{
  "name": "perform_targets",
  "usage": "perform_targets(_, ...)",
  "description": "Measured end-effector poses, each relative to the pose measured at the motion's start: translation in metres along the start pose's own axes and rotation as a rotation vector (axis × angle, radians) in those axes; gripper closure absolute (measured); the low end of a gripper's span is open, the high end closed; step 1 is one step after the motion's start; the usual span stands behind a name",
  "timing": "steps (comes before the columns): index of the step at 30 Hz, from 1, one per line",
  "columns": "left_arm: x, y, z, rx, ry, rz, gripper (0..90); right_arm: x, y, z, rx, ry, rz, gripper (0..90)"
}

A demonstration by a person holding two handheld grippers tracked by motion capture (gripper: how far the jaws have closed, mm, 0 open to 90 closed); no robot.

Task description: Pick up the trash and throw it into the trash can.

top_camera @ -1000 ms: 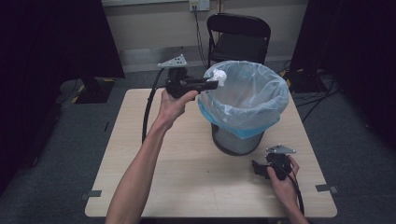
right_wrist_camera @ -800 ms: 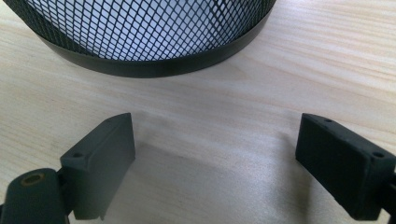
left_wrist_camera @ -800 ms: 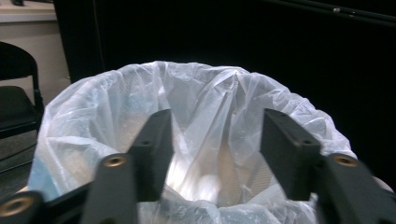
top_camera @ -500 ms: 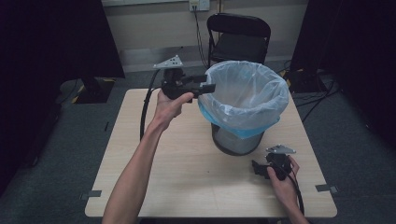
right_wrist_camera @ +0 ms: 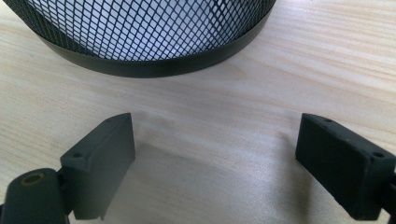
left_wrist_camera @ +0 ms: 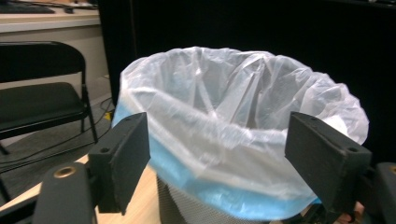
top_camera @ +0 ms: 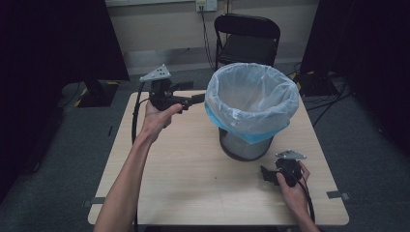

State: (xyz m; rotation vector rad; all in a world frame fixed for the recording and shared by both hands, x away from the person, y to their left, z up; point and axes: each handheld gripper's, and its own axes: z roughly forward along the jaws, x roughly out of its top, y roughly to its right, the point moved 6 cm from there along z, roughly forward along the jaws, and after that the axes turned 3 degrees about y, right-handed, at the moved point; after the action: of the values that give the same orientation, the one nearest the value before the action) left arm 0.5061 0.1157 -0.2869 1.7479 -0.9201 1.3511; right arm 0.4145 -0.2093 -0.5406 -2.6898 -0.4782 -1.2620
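Left gripper (top_camera: 196, 100) hung empty with jaws spread wide, just short of the bag liner (top_camera: 251, 96) rim ahead of it — liner folded over the mesh bin (top_camera: 241, 147), mid-table (top_camera: 193, 174). Looked like the approach step; next move likely calls for closing in on the rim edge. Right gripper (top_camera: 265, 175) sat low, jaws also wide, nothing held. Its own view caught the bin's base ring (right_wrist_camera: 154, 65) on the wood — detail the left gripper view lacked.

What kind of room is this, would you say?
Probably a lab or studio set up for recording: black curtains hang on both sides, a lone wooden table stands on grey carpet, and a folding chair sits by a wall outlet.
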Motion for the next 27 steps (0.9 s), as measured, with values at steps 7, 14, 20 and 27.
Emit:
perform_targets(7, -0.014, 0.0, -0.011, -0.011, 0.011, -0.035, 16.8, 0.0, 0.0, 0.0, 0.0, 0.0, 0.0, 11.2)
perform_targets(14, -0.027, 0.008, -0.017, -0.014, -0.039, -0.014, 16.1, 0.0, 0.0, 0.0, 0.0, 0.0, 0.0, 11.2)
perform_targets(20, -0.046, 0.013, -0.024, -0.001, -0.087, -0.006, 16.1, 0.0, 0.0, 0.0, 0.0, 0.0, 0.0, 11.2)
perform_targets(27, -0.069, 0.014, -0.033, 0.013, -0.12, -0.029, 16.1, 0.0, 0.0, 0.0, 0.0, 0.0, 0.0, 11.2)
